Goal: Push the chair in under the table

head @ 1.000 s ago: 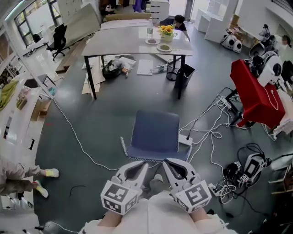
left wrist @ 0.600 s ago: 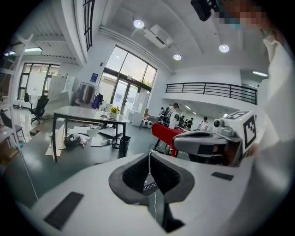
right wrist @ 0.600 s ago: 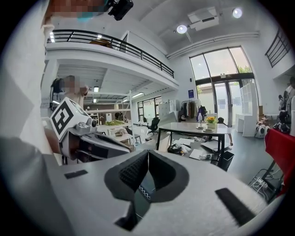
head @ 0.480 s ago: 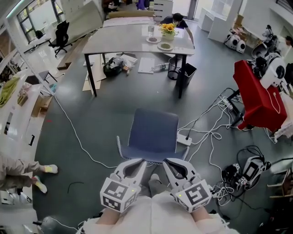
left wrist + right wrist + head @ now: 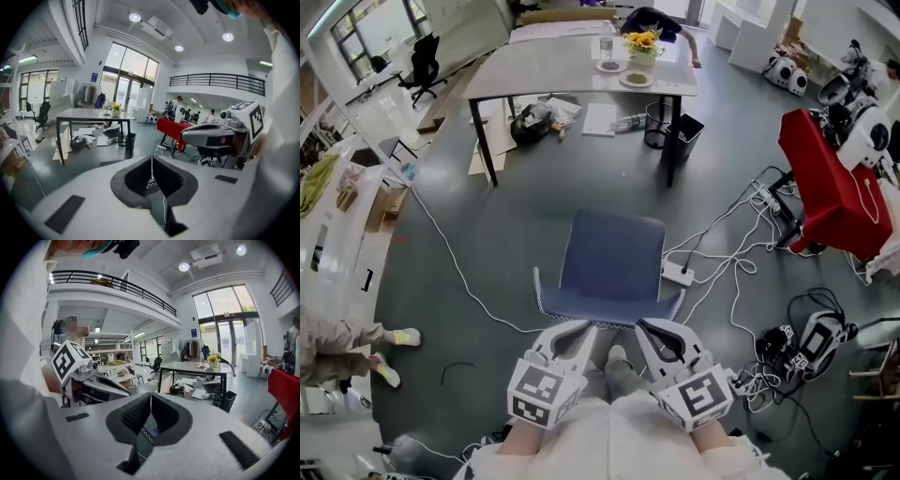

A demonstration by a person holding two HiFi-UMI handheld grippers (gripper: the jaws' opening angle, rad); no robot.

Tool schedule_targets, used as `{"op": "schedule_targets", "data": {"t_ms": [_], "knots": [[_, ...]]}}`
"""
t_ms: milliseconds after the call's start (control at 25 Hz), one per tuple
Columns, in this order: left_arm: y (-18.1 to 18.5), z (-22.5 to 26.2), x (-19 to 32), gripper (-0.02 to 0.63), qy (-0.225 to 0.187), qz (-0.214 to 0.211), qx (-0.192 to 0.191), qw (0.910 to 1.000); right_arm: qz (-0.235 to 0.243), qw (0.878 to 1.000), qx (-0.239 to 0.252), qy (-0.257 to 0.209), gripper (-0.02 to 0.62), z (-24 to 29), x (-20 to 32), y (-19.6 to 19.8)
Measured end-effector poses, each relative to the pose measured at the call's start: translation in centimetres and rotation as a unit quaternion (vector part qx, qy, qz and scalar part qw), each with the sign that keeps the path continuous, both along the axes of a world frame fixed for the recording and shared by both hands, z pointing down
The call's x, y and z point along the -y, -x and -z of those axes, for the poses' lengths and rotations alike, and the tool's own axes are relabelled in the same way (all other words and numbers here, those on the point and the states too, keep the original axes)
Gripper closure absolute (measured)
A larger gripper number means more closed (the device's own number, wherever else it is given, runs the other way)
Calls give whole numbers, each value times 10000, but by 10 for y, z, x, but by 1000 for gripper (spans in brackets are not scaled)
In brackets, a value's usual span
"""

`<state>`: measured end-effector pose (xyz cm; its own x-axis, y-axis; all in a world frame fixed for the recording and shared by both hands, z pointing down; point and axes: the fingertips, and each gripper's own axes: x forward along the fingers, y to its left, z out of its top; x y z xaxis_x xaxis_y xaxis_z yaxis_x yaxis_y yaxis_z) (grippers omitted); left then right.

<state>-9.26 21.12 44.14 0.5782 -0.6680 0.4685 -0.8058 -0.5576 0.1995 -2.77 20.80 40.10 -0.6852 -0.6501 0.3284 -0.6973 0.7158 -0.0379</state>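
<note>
Closest to me, the left gripper and the right gripper both have their jaws pressed together with nothing between them, tips just at the top edge of the chair's backrest; I cannot tell whether they touch it yet. With closed tips only pushing, I judge they could slide off the curved rim or push unevenly, so the chair swings sideways instead of rolling straight. It stands in the open floor, well apart from the table. Just beside its right legs lies a power strip with tangled cords, and a white cable runs off to its left; a leg could snag either one and stall or tip the chair. Farther on, a bin, a dark bag and papers sit under the table and may block the seat. A hard bump could rattle the flowers on top.
</note>
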Motion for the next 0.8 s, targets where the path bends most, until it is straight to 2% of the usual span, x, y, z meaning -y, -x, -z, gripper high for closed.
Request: {"op": "schedule_targets", "data": {"t_ms": [160,360,800], "knots": [[6,-10,0,583,-45,-146,290,9995,-71,9999,-117,78,591,-16,-4,-2],[15,-27,11,583,-318,-336,732,9962,-118,9993,-250,258,591,-34,-5,-2],[16,-53,16,581,-173,-654,934,9933,-58,9977,-582,350,589,-62,-1,6]]}}
